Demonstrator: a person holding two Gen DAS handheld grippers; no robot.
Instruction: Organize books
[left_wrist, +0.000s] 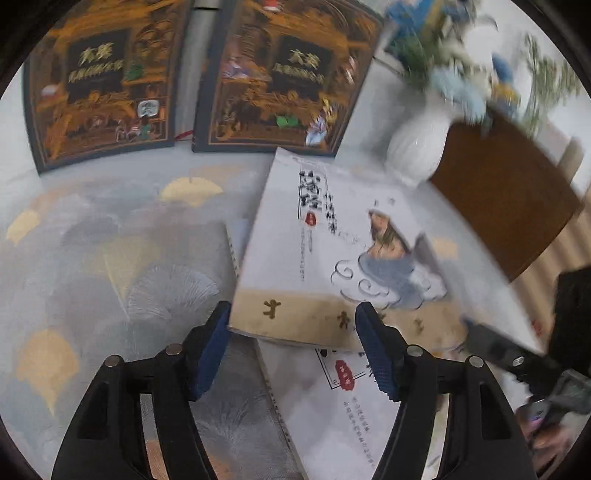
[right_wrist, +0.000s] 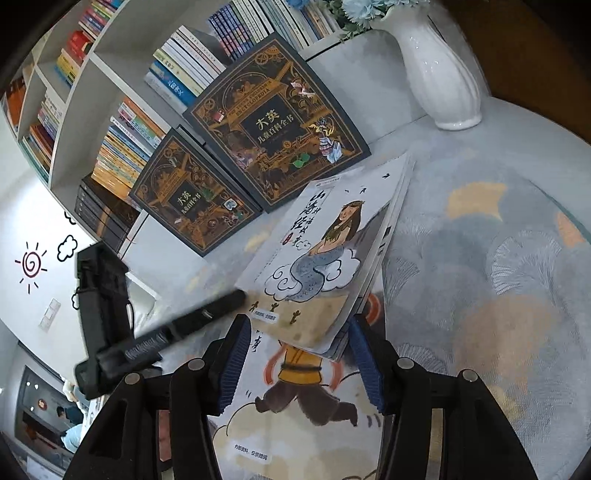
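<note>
A white picture book with a mermaid figure (left_wrist: 332, 240) (right_wrist: 317, 243) lies askew on another white picture book (left_wrist: 343, 406) (right_wrist: 303, 387). My left gripper (left_wrist: 293, 317) is open over the top book's near edge, its left pad beside that book's left corner. The right gripper (right_wrist: 299, 325) is open too, and the book's near right corner sits between its fingers without being pinched. Each gripper shows in the other's view, left gripper (right_wrist: 192, 325) and right gripper (left_wrist: 509, 358), at opposite corners of the book. Two dark gold-patterned encyclopedias (left_wrist: 99, 85) (left_wrist: 284, 81) (right_wrist: 277, 122) (right_wrist: 192, 199) lean upright behind.
A white vase of blue flowers (left_wrist: 417, 147) (right_wrist: 443, 74) stands just behind the books on the right. A grey tablecloth with a ginkgo-leaf pattern (left_wrist: 110, 240) (right_wrist: 498, 258) covers the table. Packed bookshelves (right_wrist: 110, 110) rise behind the encyclopedias. A brown wooden surface (left_wrist: 506, 192) lies beyond the vase.
</note>
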